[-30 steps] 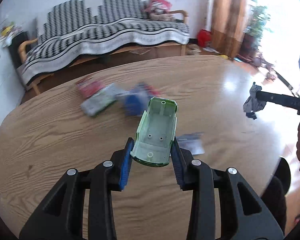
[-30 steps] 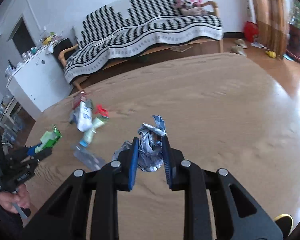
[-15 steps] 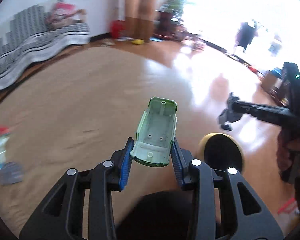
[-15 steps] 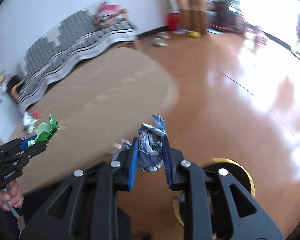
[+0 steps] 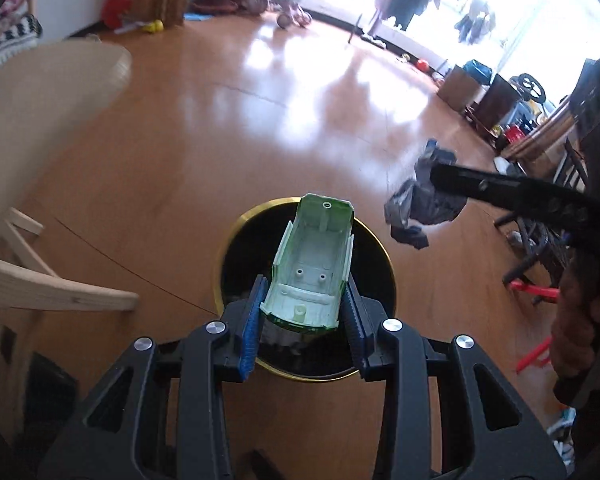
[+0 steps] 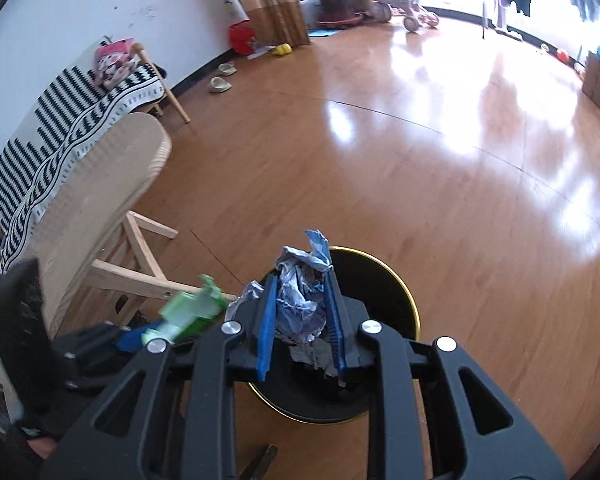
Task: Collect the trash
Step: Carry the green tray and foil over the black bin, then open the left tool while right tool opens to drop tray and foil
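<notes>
Above the bin [image 5: 380, 264], both tools grip trash beside a table [image 6: 100, 184].

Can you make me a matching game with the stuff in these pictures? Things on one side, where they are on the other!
Things:
1. green plastic toy shell
2. crumpled wrapper
3. black bin with a gold rim
4. wooden table

Places:
A. on the floor, under both tools
B. off to the left side
C. held in the left tool
D. held in the right tool

Pairs: 1-C, 2-D, 3-A, 4-B
</notes>
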The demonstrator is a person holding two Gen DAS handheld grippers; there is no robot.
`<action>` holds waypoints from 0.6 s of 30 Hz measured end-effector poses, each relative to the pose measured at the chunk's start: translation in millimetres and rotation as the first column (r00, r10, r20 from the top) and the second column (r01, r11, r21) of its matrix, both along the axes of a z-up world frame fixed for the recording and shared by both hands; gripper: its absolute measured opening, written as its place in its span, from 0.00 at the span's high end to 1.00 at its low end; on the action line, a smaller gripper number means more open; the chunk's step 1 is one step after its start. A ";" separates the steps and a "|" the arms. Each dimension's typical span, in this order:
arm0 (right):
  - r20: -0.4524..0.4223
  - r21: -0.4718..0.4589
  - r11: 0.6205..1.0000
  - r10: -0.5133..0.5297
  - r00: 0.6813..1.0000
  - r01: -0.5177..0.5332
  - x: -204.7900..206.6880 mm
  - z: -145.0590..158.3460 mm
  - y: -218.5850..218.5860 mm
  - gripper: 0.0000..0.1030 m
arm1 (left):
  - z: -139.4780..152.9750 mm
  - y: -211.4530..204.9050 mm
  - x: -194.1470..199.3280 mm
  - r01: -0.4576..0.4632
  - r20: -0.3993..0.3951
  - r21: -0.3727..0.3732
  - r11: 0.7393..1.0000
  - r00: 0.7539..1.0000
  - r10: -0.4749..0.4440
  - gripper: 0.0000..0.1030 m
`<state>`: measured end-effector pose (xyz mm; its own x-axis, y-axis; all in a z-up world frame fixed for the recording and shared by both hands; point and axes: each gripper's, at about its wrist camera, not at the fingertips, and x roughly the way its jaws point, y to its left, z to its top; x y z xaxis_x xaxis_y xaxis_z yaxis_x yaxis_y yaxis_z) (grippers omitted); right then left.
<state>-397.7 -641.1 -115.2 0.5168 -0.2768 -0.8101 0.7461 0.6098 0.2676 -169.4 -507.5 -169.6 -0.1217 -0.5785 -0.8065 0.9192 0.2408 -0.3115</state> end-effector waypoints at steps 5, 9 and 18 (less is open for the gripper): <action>-0.007 0.017 1.000 -0.025 1.000 0.025 -6.4 -12.7 -1.4 0.77 | -41.1 -12.5 -11.6 0.008 -0.027 0.054 0.999 1.000 -0.007 0.65; -0.019 0.034 0.999 -0.037 0.999 0.037 -3.0 -21.2 -3.0 0.77 | -48.3 -19.1 -14.1 -0.003 -0.004 0.058 0.998 1.000 0.003 0.65; -0.028 0.044 0.998 -0.052 0.998 0.054 2.0 -24.4 -6.9 0.77 | -52.3 -18.5 -11.0 -0.001 -0.019 0.065 0.998 1.000 0.002 0.65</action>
